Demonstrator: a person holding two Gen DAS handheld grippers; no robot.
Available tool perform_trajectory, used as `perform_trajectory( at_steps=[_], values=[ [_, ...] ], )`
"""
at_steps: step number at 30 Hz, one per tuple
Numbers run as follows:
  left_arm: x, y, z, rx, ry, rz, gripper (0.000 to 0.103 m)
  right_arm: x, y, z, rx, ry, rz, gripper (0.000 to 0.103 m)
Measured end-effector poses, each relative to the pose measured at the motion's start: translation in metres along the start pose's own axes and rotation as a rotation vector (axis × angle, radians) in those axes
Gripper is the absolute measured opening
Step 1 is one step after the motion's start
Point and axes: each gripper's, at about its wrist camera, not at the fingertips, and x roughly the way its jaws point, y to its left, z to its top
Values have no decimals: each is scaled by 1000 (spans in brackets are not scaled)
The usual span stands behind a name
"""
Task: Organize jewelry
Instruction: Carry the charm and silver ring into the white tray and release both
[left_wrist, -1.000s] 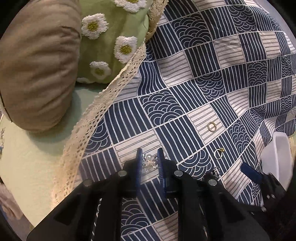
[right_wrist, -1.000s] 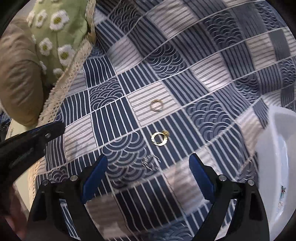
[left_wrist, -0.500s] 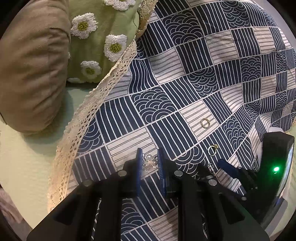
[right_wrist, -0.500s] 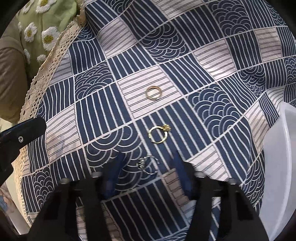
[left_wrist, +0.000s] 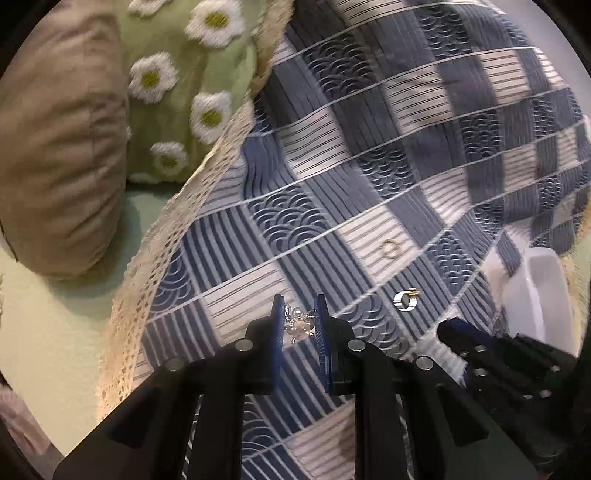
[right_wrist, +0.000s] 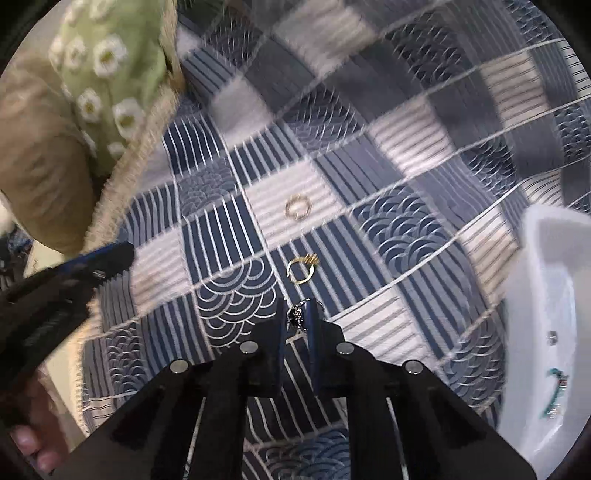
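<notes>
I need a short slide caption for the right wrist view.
Right tongs shut on a small dark ring, above two gold rings on the patchwork cloth.

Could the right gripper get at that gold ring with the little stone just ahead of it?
Probably not just now. The gold ring lies bare on the patterned cloth with nothing over it, but the right gripper is shut on a small silver piece, so it would need to drop that first.
</notes>
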Motion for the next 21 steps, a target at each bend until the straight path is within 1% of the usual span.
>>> perform_trajectory(
  at_steps=[3,5,6,8,10,12,13,14,16,17,19,21],
  values=[
    [-15,-18,-1,30,-24,-53,15,-41,-25,1,14,-61,-4,12],
    [-29,-38,-5,72,-49,-79,15,-68,-39,0,21,-93,-35,12],
    [-33,-48,-6,90,-56,-93,15,-84,-54,-5,31,-107,-58,12],
    [-46,-80,-12,159,-67,-142,15,-113,-87,-11,75,-133,-114,12],
    [-56,-110,-21,218,-75,-181,15,-132,-123,-21,144,-144,-173,12],
    [-63,-144,-30,281,-80,-210,15,-141,-149,-31,199,-146,-206,12],
    [-64,-160,-34,309,-79,-225,15,-142,-163,-36,226,-144,-208,12],
    [-63,-176,-40,338,-74,-242,15,-147,-179,-44,254,-149,-200,12],
    [-58,-213,-47,393,-60,-284,15,-152,-196,-53,280,-154,-197,12],
    [-50,-234,-50,416,-34,-309,15,-156,-206,-59,294,-159,-197,12],
    [-32,-263,-56,443,8,-323,15,-160,-221,-67,325,-169,-194,12],
    [-13,-288,-61,473,40,-299,15,-160,-234,-74,357,-174,-193,12]
  ],
)
